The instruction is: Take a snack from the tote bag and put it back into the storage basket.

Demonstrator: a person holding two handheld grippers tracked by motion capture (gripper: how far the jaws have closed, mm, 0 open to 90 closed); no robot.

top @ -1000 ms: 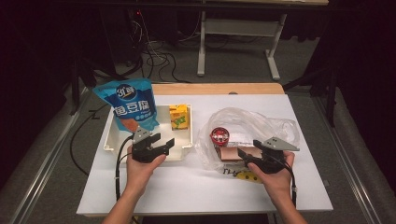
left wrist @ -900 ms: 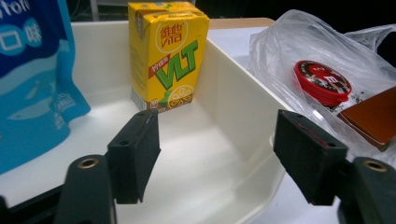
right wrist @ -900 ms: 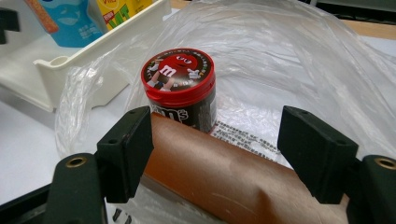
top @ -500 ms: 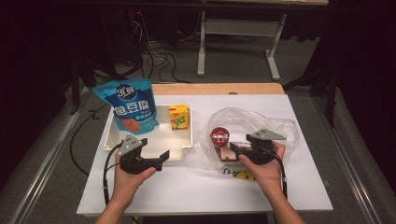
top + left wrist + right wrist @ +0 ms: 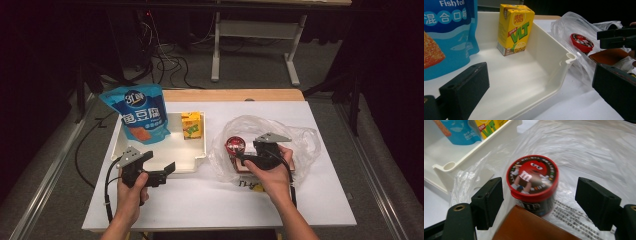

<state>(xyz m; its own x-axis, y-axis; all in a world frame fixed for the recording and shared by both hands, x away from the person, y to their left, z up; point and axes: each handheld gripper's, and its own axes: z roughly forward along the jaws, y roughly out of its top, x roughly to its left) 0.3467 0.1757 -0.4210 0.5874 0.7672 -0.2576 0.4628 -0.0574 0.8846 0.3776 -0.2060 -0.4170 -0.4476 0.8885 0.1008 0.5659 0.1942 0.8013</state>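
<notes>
Candy tub (image 5: 532,185), between open right gripper (image 5: 539,202)

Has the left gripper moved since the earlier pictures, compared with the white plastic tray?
Yes. The left gripper has drawn back from the white plastic tray toward the person; it now sits at the tray's near rim, jaws open.

On the table (image 5: 200,200) sits one white tray (image 5: 197,159) holding two things — one blue snack pouch (image 5: 139,115) and one yellow drink carton (image 5: 191,125). Beside it lies one clear plastic bag (image 5: 300,137) — with one red-lidded candy tub (image 5: 532,183) and one brown box (image 5: 529,227).
</notes>
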